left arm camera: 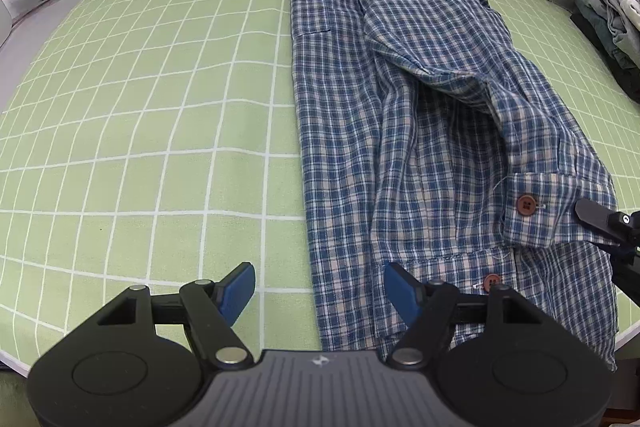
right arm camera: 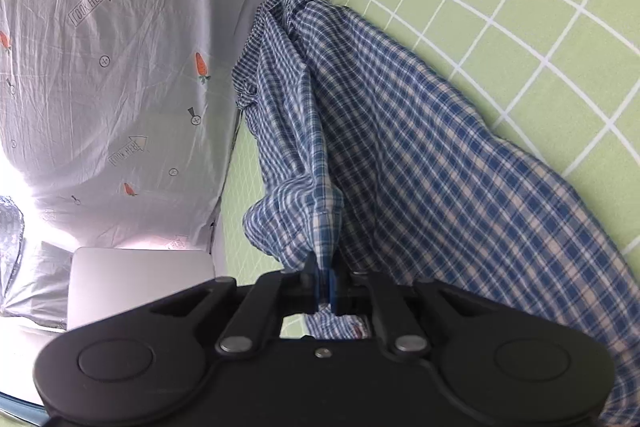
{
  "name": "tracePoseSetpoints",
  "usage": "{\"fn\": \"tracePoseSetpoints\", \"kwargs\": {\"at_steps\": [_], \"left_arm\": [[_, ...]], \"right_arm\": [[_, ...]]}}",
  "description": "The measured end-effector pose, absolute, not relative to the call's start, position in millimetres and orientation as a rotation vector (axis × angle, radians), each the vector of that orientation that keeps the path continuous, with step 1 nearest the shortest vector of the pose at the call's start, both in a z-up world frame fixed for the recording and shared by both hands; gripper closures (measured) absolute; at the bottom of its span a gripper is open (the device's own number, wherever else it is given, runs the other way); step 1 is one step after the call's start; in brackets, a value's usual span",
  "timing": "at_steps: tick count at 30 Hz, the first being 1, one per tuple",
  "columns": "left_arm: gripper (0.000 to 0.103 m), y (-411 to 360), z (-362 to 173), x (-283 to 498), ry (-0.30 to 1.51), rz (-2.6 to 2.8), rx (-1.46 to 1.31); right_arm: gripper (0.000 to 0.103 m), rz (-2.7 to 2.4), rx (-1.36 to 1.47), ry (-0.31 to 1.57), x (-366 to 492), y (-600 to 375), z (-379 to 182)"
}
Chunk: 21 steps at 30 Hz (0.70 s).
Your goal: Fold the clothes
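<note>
A blue plaid shirt (left arm camera: 400, 115) lies lengthwise on a green grid-patterned sheet (left arm camera: 140, 115), one sleeve folded across its front. The right gripper (right arm camera: 325, 285) pinches a fold of the shirt's fabric, jaws pressed together on it. The left gripper (left arm camera: 320, 287) hovers spread over the shirt's near left edge, holding nothing.

The shirt (left arm camera: 420, 147) lies on the right half of the gridded mat (left arm camera: 160, 127), a clothes pile (left arm camera: 612, 27) farther right.

You see one plaid shirt (left arm camera: 400, 131), two brown buttons (left arm camera: 526, 205) at four o'clock, one clothes pile (left arm camera: 612, 27) at two o'clock.
</note>
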<state>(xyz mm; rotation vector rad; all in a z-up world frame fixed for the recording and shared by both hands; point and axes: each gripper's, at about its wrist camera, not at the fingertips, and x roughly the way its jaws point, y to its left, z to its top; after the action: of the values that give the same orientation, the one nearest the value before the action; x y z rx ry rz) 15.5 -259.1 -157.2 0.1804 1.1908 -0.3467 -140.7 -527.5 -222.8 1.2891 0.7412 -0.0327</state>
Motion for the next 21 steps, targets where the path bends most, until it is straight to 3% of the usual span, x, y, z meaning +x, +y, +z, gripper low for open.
{"fn": "tracePoseSetpoints", "kwargs": {"at_steps": [16,21], "left_arm": [[0.031,-266,-173,-9,1.24,-0.369,0.205],[0.03,-265,-173,-20,1.241,-0.373,0.21]], "right_arm": [[0.098,-0.141,0.95,0.975,-147,-517,-222],[0.085,-0.158,0.606,0.984,-142,-499,-193]]}}
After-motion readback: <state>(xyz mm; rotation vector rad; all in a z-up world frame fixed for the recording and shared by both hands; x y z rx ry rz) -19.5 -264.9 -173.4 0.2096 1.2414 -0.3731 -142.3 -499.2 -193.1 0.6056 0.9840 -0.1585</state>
